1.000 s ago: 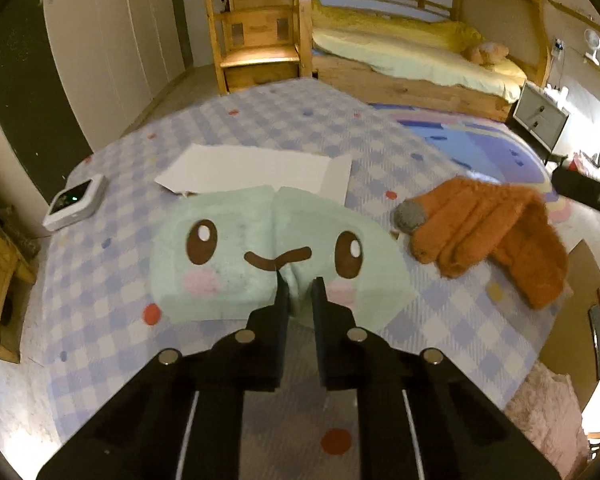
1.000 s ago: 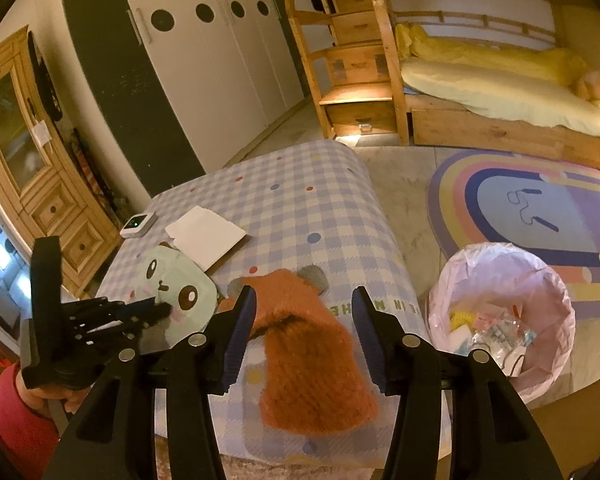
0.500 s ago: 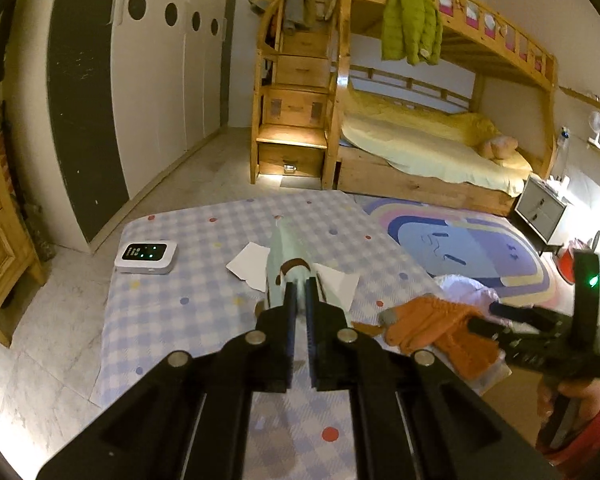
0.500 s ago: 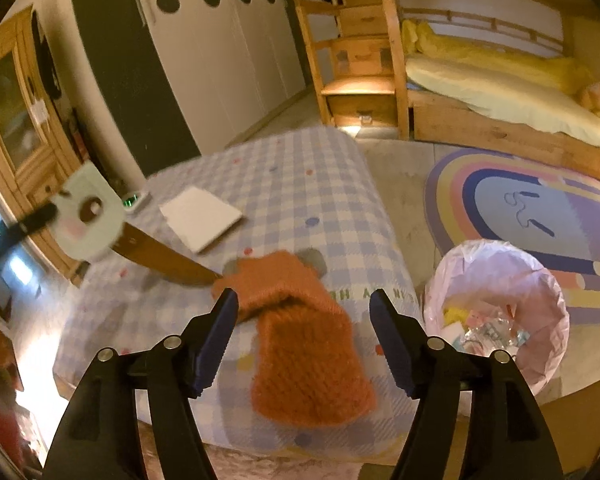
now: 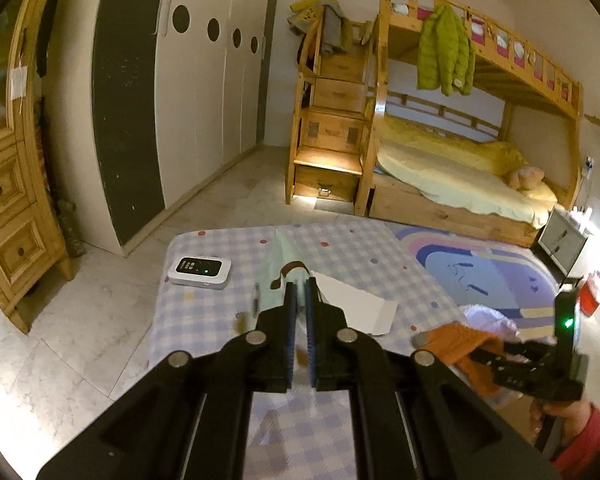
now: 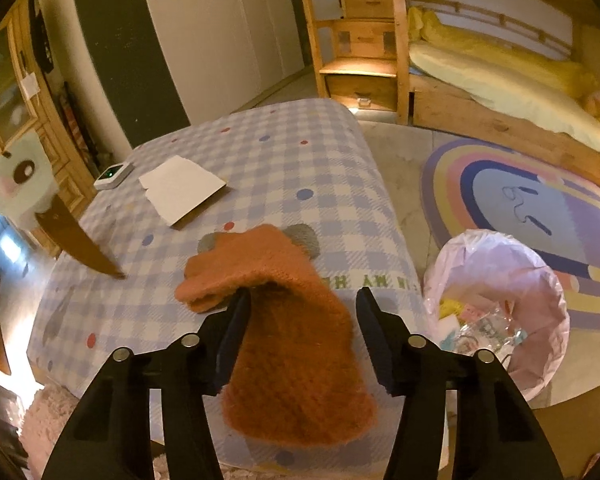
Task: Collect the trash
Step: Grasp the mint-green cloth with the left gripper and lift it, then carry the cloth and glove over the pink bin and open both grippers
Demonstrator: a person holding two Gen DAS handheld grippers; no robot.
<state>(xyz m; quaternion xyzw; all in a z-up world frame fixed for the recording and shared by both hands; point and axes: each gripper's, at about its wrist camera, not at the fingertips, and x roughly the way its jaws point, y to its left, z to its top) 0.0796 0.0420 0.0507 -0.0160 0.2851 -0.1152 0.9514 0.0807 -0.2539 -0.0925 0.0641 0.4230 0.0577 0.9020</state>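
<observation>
The left tool pinches a mint cartoon-face cloth; the right tool, jaws closing, straddles the orange sock. Only its view shows the pink-lined bin's contents beside the surface edge.

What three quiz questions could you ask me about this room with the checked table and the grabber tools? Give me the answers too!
1. True or false: the left gripper is shut on the mint face cloth.
2. Which thing lies between the right gripper's open jaws: A the white paper, B the orange knit sock, C the small white device?
3. Fill in: the pink-lined bin stands on the ___ beside the table.

Key: 1 true; 2 B; 3 floor.
</observation>
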